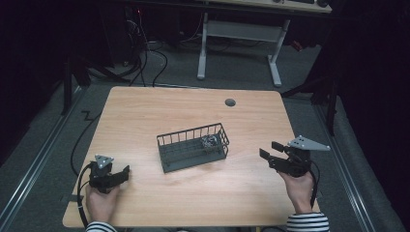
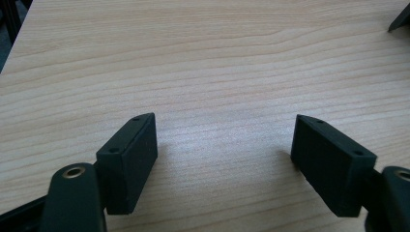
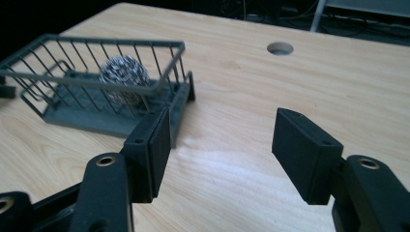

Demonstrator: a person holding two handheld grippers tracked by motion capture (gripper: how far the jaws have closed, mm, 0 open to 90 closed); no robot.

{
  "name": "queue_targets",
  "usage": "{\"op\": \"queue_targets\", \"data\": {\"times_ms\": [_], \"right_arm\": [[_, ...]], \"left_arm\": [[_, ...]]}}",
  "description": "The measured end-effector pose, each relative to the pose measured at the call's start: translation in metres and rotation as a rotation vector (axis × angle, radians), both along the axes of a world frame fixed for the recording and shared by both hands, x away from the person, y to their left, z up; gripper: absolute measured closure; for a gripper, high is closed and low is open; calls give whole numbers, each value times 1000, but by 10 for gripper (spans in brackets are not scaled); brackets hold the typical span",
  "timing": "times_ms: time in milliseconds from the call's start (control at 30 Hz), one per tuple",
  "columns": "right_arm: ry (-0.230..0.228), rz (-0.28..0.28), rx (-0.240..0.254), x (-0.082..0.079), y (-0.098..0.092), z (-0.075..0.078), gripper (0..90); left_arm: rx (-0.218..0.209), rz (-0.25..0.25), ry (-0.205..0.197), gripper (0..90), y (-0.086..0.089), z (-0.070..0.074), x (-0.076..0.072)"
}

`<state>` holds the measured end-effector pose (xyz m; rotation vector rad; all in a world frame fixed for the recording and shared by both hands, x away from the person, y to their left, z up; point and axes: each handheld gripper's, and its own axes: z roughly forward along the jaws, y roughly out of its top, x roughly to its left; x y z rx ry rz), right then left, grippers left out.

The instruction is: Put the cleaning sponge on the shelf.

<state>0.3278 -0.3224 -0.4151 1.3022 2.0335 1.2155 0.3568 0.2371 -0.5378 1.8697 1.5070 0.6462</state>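
We see a steel-wool ball (image 3: 124, 71) lying inside the wire basket (image 1: 167, 139) at the table's (image 1: 145, 111) centre. Our left gripper (image 1: 126, 170) and right gripper (image 1: 270, 150) flank it, jaws apart, empty. Reaching in, we risk snagging wires and dragging the basket.

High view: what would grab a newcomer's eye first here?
The dark wire basket at the middle of the wooden table, with a silvery metal scouring ball inside near its right end. Then the two open grippers flanking it, the left gripper near the front left corner and the right gripper by the right edge.
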Motion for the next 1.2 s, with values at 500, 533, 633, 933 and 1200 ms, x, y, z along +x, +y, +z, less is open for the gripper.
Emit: {"op": "queue_targets", "data": {"times_ms": [500,533,633,933,1200], "right_arm": [[60,-64,12,2,-10,-55,389],[66,-69,15,3,-10,-60,389],[87,-82,7,6,-7,-73,382],[149,-103,-73,16,6,-106,370],[143,-107,-189,23,22,-116,353]], "left_arm": [[0,0,0,250,0,0,0],[0,0,0,250,0,0,0],[0,1,0,250,0,0,0],[0,1,0,250,0,0,0],[2,1,1,250,0,0,0]]}}
